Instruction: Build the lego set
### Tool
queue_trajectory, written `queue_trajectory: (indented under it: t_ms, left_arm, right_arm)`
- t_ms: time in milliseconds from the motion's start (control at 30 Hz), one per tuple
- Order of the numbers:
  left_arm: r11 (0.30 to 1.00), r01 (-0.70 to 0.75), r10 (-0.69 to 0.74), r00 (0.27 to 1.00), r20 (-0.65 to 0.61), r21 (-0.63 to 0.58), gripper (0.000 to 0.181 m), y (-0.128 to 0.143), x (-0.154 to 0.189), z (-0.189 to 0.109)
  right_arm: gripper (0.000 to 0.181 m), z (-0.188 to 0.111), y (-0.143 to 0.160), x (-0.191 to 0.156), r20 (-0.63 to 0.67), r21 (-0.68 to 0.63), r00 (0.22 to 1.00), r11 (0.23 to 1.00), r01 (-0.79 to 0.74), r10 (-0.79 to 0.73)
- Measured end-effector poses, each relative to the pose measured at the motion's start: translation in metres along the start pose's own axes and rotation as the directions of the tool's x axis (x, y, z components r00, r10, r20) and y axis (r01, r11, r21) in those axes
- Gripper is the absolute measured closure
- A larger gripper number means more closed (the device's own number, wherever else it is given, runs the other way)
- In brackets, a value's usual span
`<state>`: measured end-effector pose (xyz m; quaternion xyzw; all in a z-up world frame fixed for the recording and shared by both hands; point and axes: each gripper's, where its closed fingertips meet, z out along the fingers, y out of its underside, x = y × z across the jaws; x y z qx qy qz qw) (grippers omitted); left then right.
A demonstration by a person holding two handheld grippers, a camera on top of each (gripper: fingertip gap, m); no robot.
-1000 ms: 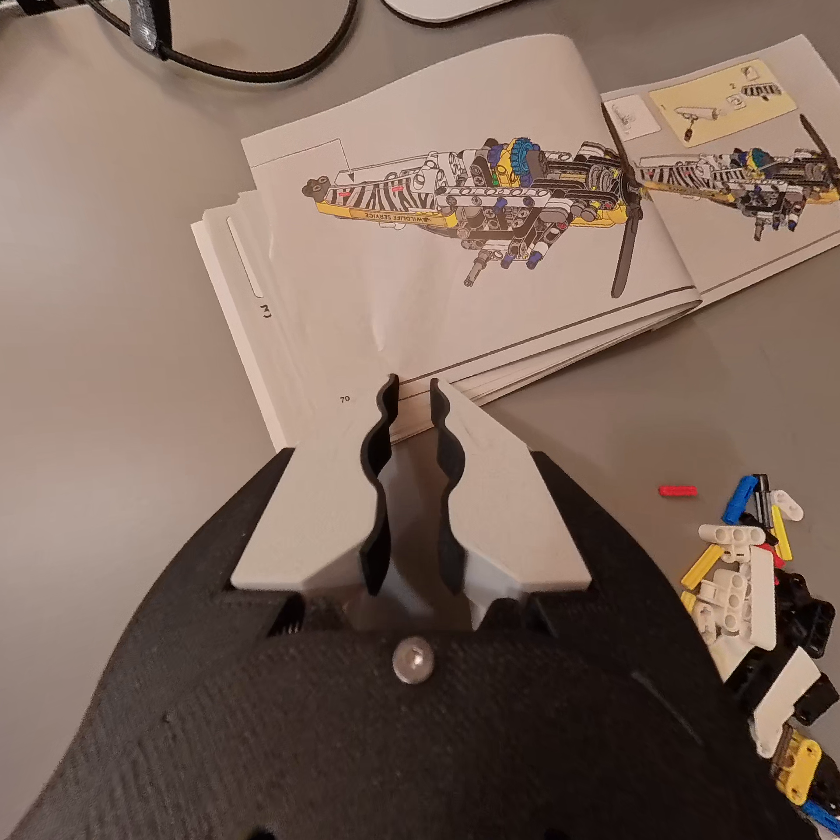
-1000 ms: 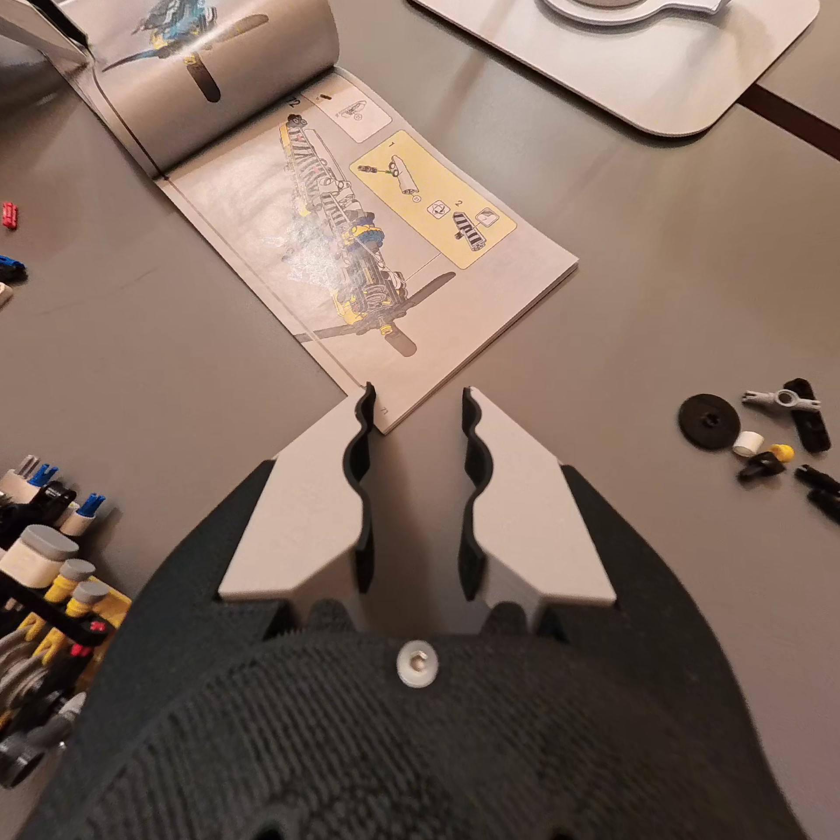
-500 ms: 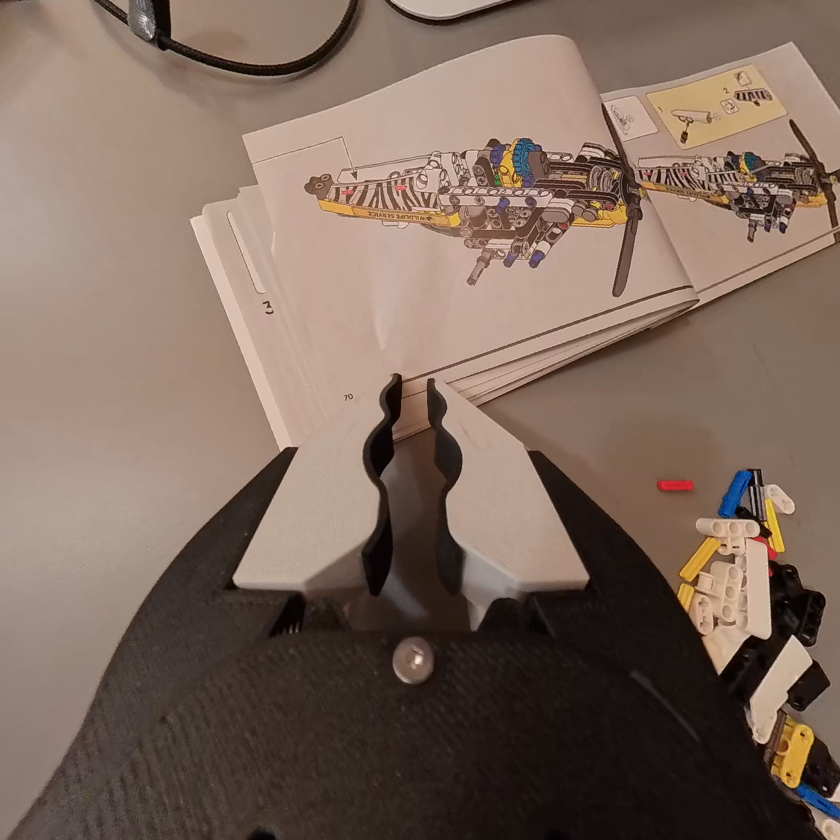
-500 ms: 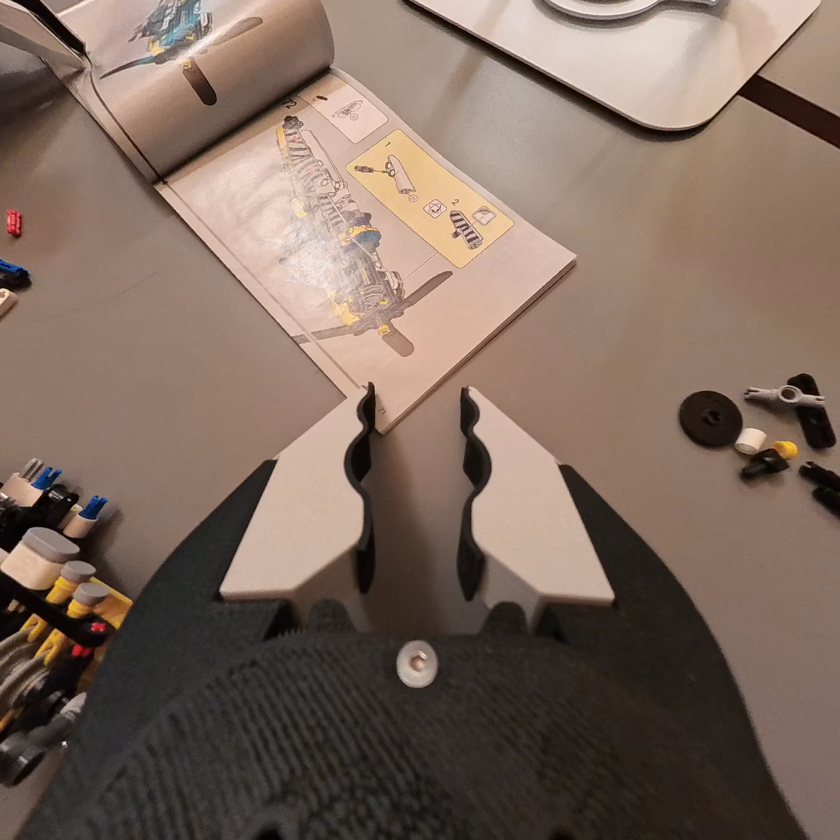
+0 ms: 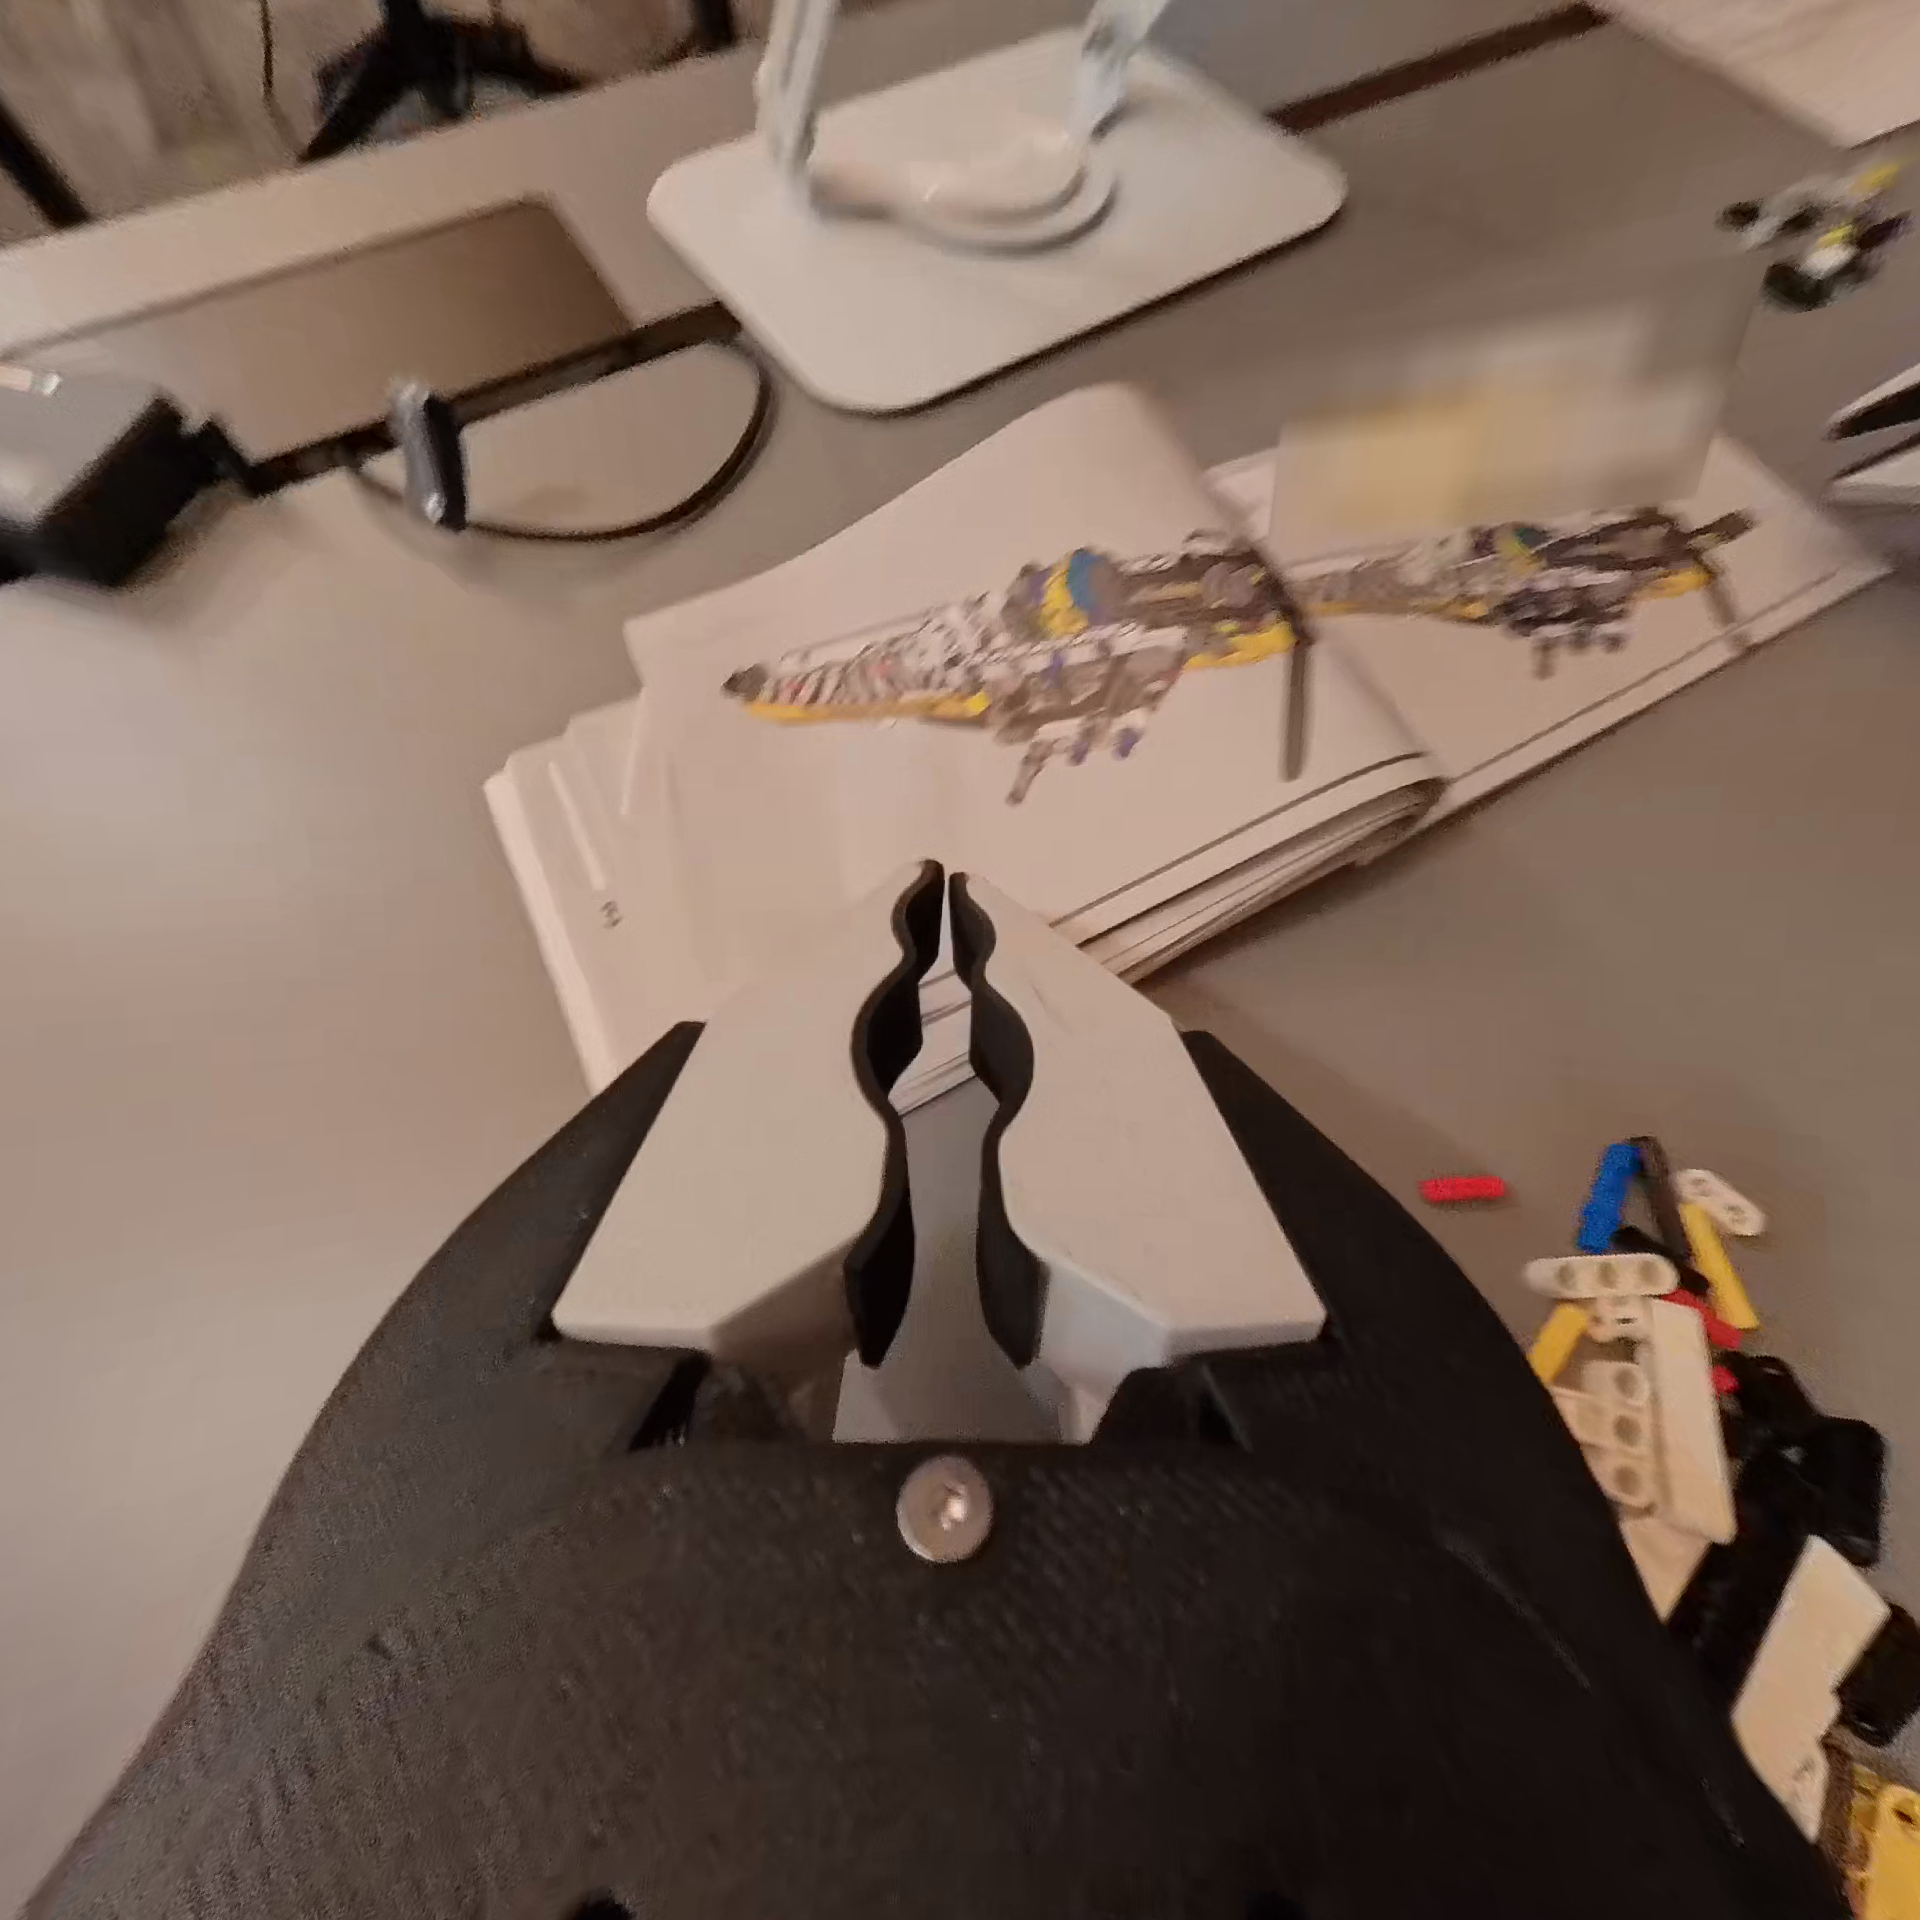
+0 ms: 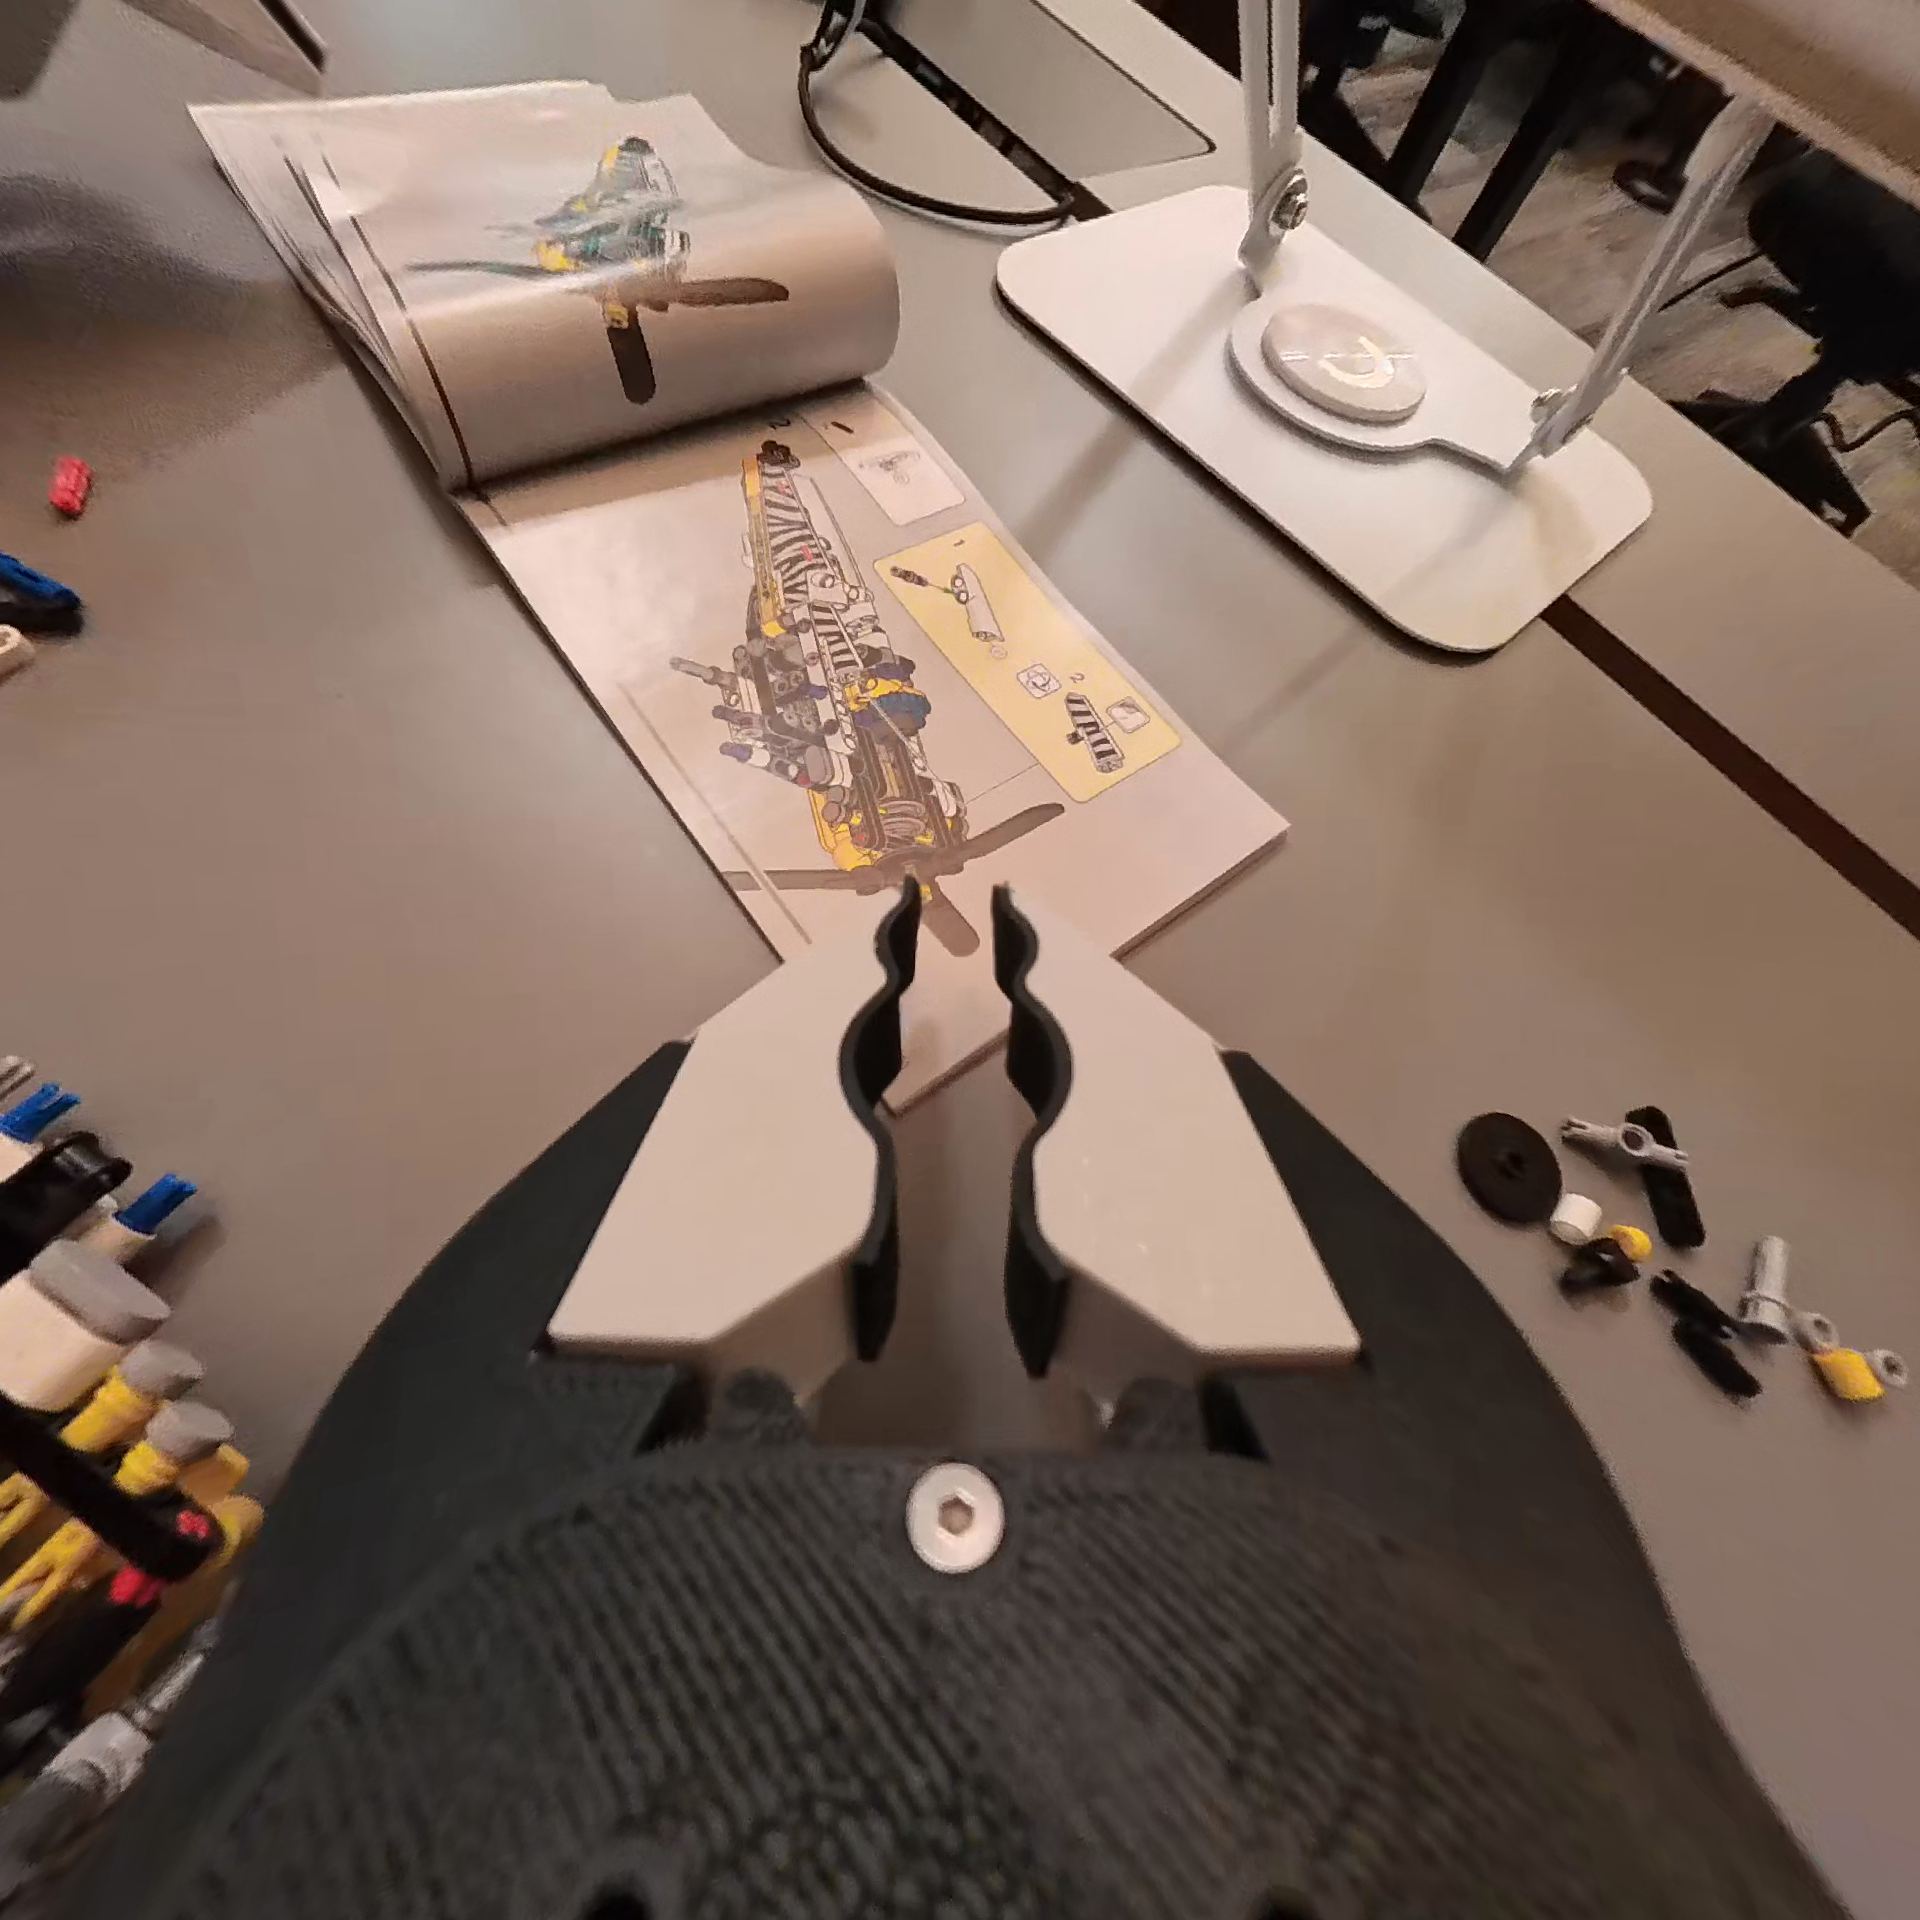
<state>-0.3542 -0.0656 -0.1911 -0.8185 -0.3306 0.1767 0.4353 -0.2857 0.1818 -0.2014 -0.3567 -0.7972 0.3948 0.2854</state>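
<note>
Left wrist view shows the left tongs [image 5: 943, 883] with their tips all but touching and nothing between them, poised over the near edge of the open instruction booklet [image 5: 1039, 748], which lies flat on the table [image 5: 260, 883]. To their right, near the frame's lower right edge, sits a loose heap of lego pieces [image 5: 1652, 1382] in white, yellow, black and blue, with a small red pin [image 5: 1463, 1189] just apart from it. Right wrist view shows the right tongs [image 6: 954, 904] slightly apart and empty, hovering over the booklet's near corner [image 6: 1039, 987]. A small scatter of parts [image 6: 1621, 1236], including a black disc [image 6: 1509, 1164], lies to their right, well apart from them, while the partly built model [image 6: 94, 1455] sits at the lower left edge. The model's long axis cannot be read, since only one end shows. Judging from this, neither tool has a piece yet; the right one looks nearer the scattered parts, so reaching them would mean swinging rightward and opening wider first.
</note>
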Motion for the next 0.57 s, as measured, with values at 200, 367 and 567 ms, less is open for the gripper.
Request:
queue_trajectory:
  t_ms: [200,367,567]
  left_arm:
    - [0.991,-0.079,0.085,0.995,0.05,-0.109,0.181,0.022,0.002,0.016]
    - [0.984,0.023,-0.019,0.999,0.029,-0.179,0.179,0.035,-0.004,0.017]
    - [0.979,0.062,-0.063,0.998,-0.002,-0.192,0.179,0.037,-0.005,0.014]
  right_arm:
    - [0.167,0.008,0.012,-0.01,0.041,-0.088,0.999,0.996,0.032,-0.029]
    - [0.167,0.01,0.017,-0.013,0.065,-0.128,0.998,0.992,0.002,0.007]
    - [0.161,0.008,0.02,-0.01,0.089,-0.143,0.991,0.986,-0.088,0.101]
